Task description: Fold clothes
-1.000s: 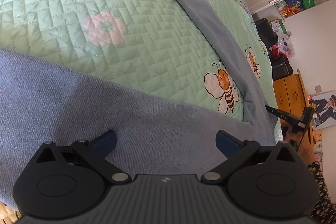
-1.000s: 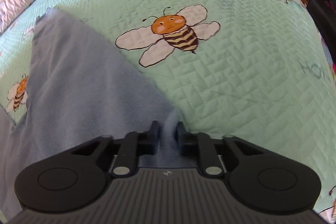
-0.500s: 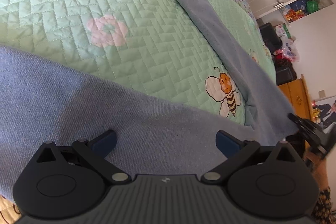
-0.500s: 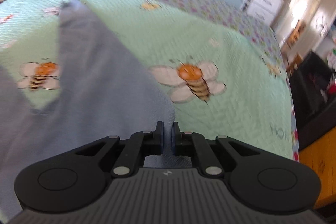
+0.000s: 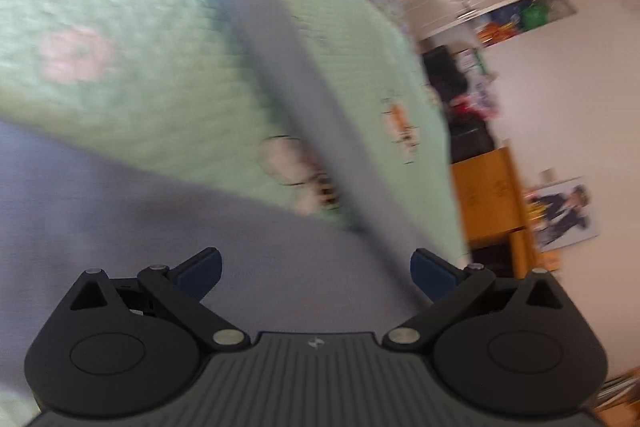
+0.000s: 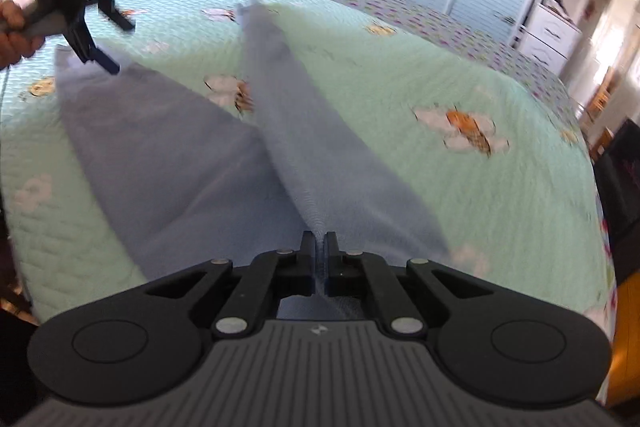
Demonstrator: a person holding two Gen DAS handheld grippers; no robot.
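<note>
Green bee quilt [image 6: 500, 211] under blue garment [image 6: 160, 155]. Right gripper [image 6: 319, 247], clamped on one leg, has lifted it taut (fold underway); left gripper [image 5: 314, 267] gapes empty over the other.

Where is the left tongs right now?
In the right wrist view, the left tongs is at upper left, open, over the far end of the blue garment on the green quilt.
</note>
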